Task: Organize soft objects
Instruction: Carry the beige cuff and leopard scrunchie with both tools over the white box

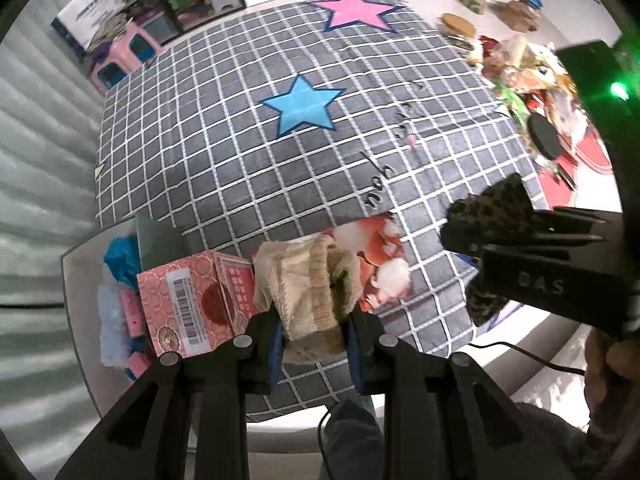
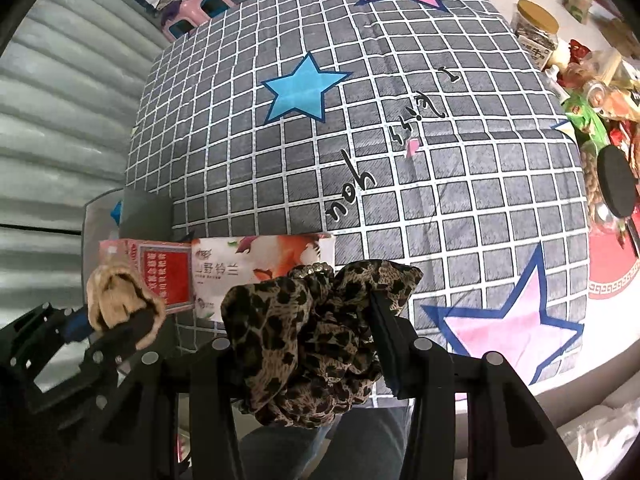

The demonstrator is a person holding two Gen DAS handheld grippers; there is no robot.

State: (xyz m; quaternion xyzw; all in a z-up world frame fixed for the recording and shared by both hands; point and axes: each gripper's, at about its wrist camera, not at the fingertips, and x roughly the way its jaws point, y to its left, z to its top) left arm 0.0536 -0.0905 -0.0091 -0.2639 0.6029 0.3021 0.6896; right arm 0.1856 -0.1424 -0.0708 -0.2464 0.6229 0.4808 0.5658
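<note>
Left wrist view showed the left hand-held gripper (image 1: 314,332) clamping a beige sock (image 1: 308,292); the right hand-held gripper (image 2: 340,328) held a leopard scrunchie (image 2: 304,340) above the cloth (image 2: 400,208). Carry step; next move probably requires a drop spot.

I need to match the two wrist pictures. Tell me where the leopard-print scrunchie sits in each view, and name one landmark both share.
Left wrist view: the leopard-print scrunchie is at the right edge, held in the right hand-held gripper.
Right wrist view: the scrunchie fills the bottom centre, clamped between that gripper's fingers.
Shared landmark: the blue star on the grey checked cloth, upper centre in both.
</note>
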